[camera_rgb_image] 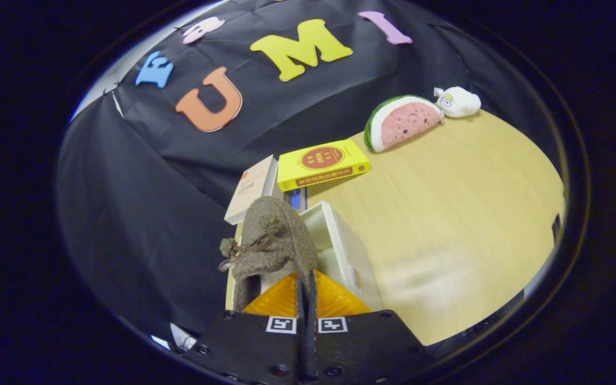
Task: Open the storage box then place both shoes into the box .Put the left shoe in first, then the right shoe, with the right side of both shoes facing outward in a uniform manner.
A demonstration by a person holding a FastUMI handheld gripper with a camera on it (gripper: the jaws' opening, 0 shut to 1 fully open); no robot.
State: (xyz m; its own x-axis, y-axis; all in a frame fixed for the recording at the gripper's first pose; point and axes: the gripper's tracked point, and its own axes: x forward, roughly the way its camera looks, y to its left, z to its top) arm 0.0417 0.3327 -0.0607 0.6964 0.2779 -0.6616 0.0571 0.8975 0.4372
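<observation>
While fingers (306, 299) are pinching fuzzy brown shoe (273, 240) by heel edge, shoe is hanging upright just over open white storage box (340, 246), long axis pointing away toward books (321, 163) beyond box on bench (447, 214).

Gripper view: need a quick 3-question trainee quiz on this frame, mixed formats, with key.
1. True or false: the gripper is shut on the brown shoe.
2. What lies just beyond the shoe and the white box? A) two books B) a mug C) a ball
3. Fill in: the watermelon toy sits on the table beside a small white ____ toy.

Key: 1 true, the fingers pinch the shoe's edge; 2 A, a yellow book and a pale book; 3 plush.
</observation>
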